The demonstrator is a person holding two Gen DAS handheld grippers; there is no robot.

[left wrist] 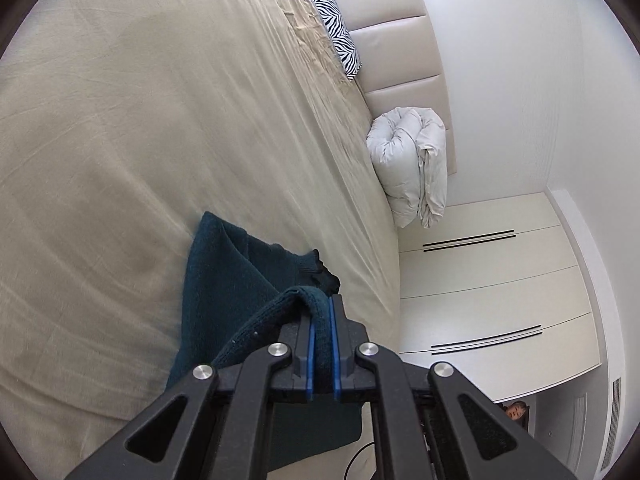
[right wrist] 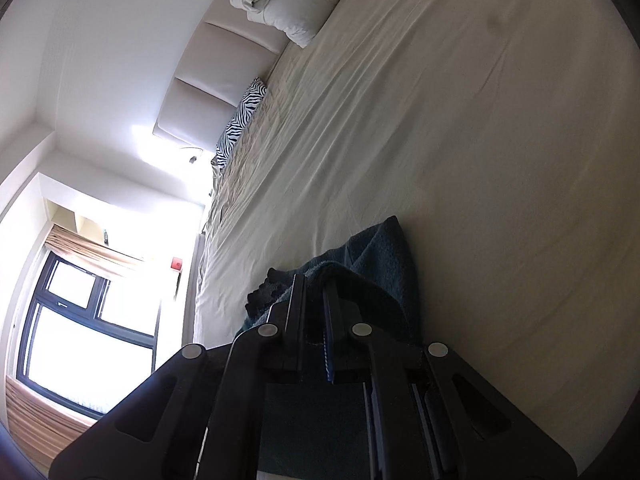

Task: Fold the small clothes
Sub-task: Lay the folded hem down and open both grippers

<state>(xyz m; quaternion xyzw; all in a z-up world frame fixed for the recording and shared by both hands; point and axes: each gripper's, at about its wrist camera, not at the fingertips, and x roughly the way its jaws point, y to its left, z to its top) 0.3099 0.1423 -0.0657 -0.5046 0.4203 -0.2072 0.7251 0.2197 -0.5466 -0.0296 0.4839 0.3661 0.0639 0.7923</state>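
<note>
Over a bed (left wrist: 140,140) covered with a beige sheet, both grippers hold the same dark teal knit garment (left wrist: 224,276). From the left wrist view, the left gripper (left wrist: 322,320) has its blue-padded jaws closed almost fully on a thick folded edge of the garment, which fills the narrow gap between the pads; the rest of the cloth hangs down and to the left of the fingers, with a darker ribbed cuff showing just beyond the tips. From the right wrist view, the right gripper (right wrist: 316,292) is likewise closed tight on the garment's edge, teal cloth bunched around and past its fingers and draping beneath them over the sheet. The garment lies near the bed's edge in both views, partly lifted by the two grips. At the head of the bed, a folded white duvet (left wrist: 412,164) leans against a padded headboard (left wrist: 400,52), and a zebra-print pillow (left wrist: 338,32) sits further along it. White wardrobe doors (left wrist: 488,280) stand beyond the bed; a window (right wrist: 80,332) shows in the right wrist view.
</note>
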